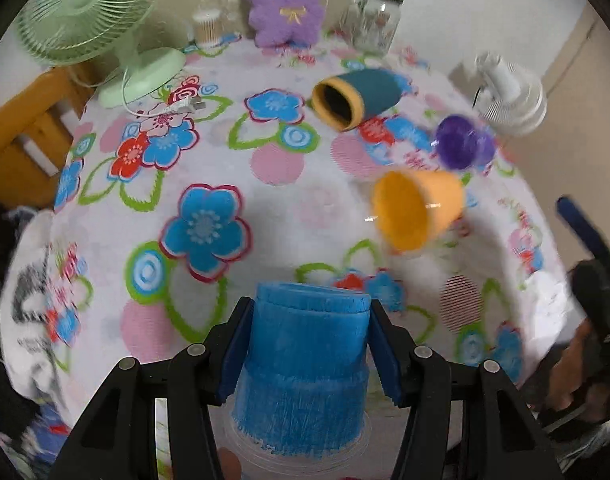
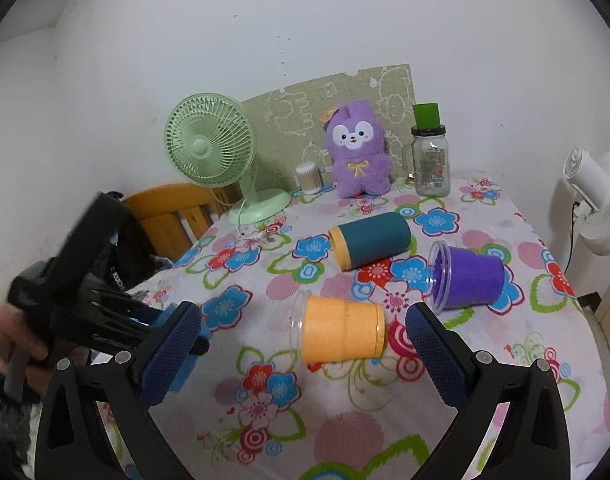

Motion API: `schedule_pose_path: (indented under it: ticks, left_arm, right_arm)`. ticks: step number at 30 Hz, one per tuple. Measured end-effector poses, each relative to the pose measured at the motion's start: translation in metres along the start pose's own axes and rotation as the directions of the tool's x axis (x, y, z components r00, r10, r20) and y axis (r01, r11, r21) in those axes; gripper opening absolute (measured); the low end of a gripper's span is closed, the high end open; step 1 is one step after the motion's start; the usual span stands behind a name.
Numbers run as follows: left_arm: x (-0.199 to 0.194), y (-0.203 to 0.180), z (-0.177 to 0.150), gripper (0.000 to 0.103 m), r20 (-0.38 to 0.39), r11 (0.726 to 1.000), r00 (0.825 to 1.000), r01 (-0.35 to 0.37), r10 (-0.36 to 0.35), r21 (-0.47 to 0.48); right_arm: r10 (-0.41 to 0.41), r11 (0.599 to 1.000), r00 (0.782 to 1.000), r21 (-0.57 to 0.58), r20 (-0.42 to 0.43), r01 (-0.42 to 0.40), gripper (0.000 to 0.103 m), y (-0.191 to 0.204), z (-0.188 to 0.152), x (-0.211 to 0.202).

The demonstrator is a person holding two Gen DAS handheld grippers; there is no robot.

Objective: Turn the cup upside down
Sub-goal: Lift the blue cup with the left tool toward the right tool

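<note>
My left gripper (image 1: 311, 344) is clamped on the blue cup (image 1: 305, 364), a clear plastic cup wrapped in a fuzzy blue sleeve. It sits between my two blue pads (image 1: 235, 354), with its narrower closed end pointing away from me and its wider clear rim toward the camera, low over the near edge of the table (image 1: 265, 200). The sleeve shows a stepped band near the far end, and its surface is blurred in the left wrist view.

My right gripper (image 2: 303, 332) hangs with its jaws spread wide and nothing between them, above the near part of the table. Just beyond it lies the orange cup (image 2: 339, 334) on its side, clear rim pointing toward the table's left edge. Near it, toward the right edge, the purple cup (image 2: 467, 276) also lies on its side, its clear rim facing left. Behind these, about mid-table, the teal cup (image 2: 369, 240) with a yellow rim band lies tipped over as well.

Along the far edge stand a green fan (image 2: 213, 152) at the left corner, a small jar of cotton swabs (image 2: 309, 178), a purple plush toy (image 2: 359, 150) and a glass jar (image 2: 431, 160) with a green top. A white fan (image 2: 597, 196) stands off the right edge.
</note>
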State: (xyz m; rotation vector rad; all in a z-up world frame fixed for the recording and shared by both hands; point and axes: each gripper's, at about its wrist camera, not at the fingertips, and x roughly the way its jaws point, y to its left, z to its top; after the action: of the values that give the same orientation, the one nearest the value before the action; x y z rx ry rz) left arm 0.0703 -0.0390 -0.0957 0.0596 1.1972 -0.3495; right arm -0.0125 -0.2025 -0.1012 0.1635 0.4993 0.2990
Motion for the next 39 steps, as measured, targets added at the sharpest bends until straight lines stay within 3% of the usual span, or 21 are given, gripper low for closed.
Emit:
schedule_pose_path:
  ticks: [5,11,13,15,20,24,32,39]
  left_arm:
    - [-0.007,-0.020,-0.017,0.058,0.037,0.996,0.998,0.052,-0.050,-0.069]
    - [0.015,-0.043,-0.028,0.056,-0.004,0.993,0.996,0.084,-0.084,-0.086]
    - [0.022,-0.051,-0.031,0.062,0.006,0.995,0.998,0.069,-0.069,-0.066]
    - [0.029,-0.055,-0.032,0.077,0.009,0.997,0.998,0.059,-0.059,-0.052]
    - [0.033,-0.052,-0.036,0.079,0.004,0.992,0.995,0.096,-0.095,-0.078]
    - [0.023,-0.051,-0.036,0.087,0.046,0.993,0.995,0.092,-0.088,-0.078]
    - [0.009,-0.046,-0.048,0.090,0.106,0.992,0.990,0.100,-0.092,-0.071]
    - [-0.016,-0.016,-0.082,0.093,0.215,0.989,0.971,0.122,-0.102,-0.081]
  right_arm:
    - [-0.016,1.000,1.000,0.014,-0.004,0.016,0.103,-0.005,-0.009,-0.014]
    - [-0.043,0.998,0.999,0.036,-0.028,0.044,0.103,-0.016,-0.019,-0.022]
    - [-0.053,0.998,0.998,0.039,-0.037,0.055,0.103,-0.018,-0.021,-0.023]
    - [-0.060,0.997,0.997,0.043,-0.044,0.062,0.103,-0.021,-0.022,-0.023]
    - [-0.061,0.997,0.997,0.051,-0.052,0.063,0.103,-0.024,-0.023,-0.022]
    - [-0.053,0.998,0.997,0.043,-0.048,0.055,0.103,-0.019,-0.022,-0.022]
    - [-0.032,0.999,0.998,0.035,-0.056,0.034,0.103,-0.014,-0.025,-0.020]
    - [0.041,0.999,0.998,-0.013,-0.056,-0.041,0.103,-0.003,-0.034,-0.025]
